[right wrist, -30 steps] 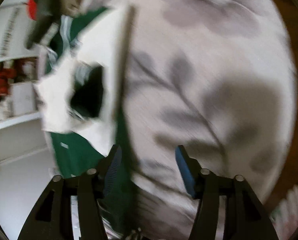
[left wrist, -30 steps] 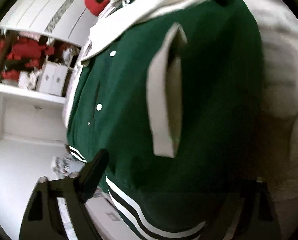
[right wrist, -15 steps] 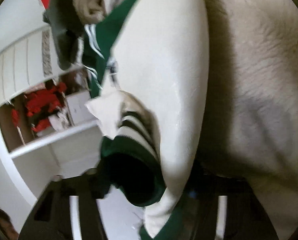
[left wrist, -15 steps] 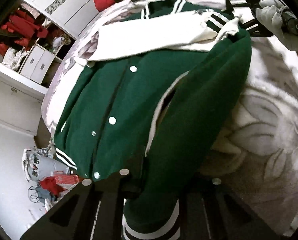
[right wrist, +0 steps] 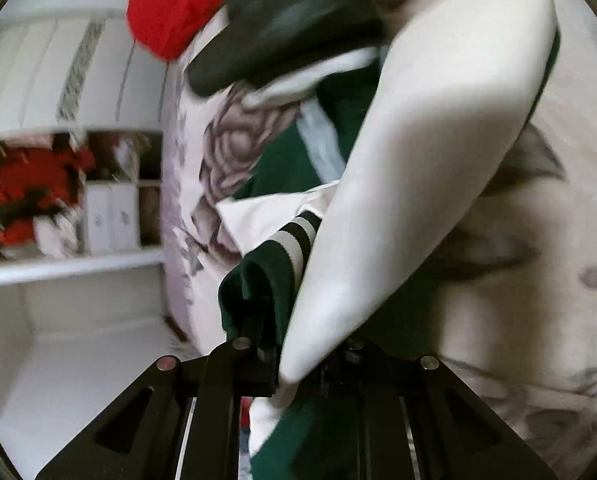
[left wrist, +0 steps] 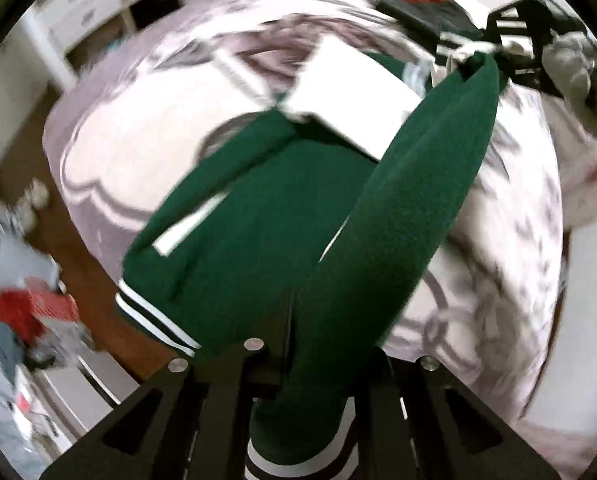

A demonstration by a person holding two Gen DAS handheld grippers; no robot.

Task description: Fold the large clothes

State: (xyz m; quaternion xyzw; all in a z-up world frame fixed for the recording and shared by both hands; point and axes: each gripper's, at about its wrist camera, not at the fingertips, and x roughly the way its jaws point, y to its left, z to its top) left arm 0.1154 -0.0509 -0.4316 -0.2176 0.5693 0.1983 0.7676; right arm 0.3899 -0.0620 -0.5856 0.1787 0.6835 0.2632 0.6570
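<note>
Spanning both clamped grippers, the green jacket [left wrist: 258, 232] lies on the floral bedspread [left wrist: 498, 240], its lifted edge running from the left gripper [left wrist: 310, 364] at bottom centre to upper right, where the right gripper [right wrist: 294, 356] pinches it.

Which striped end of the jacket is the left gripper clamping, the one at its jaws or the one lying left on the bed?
The striped hem at the left gripper, not the striped band lying left.

gripper [left wrist: 298, 364] tips hidden (under jacket [left wrist: 258, 220]), floor clutter [left wrist: 26, 312] blurred
</note>
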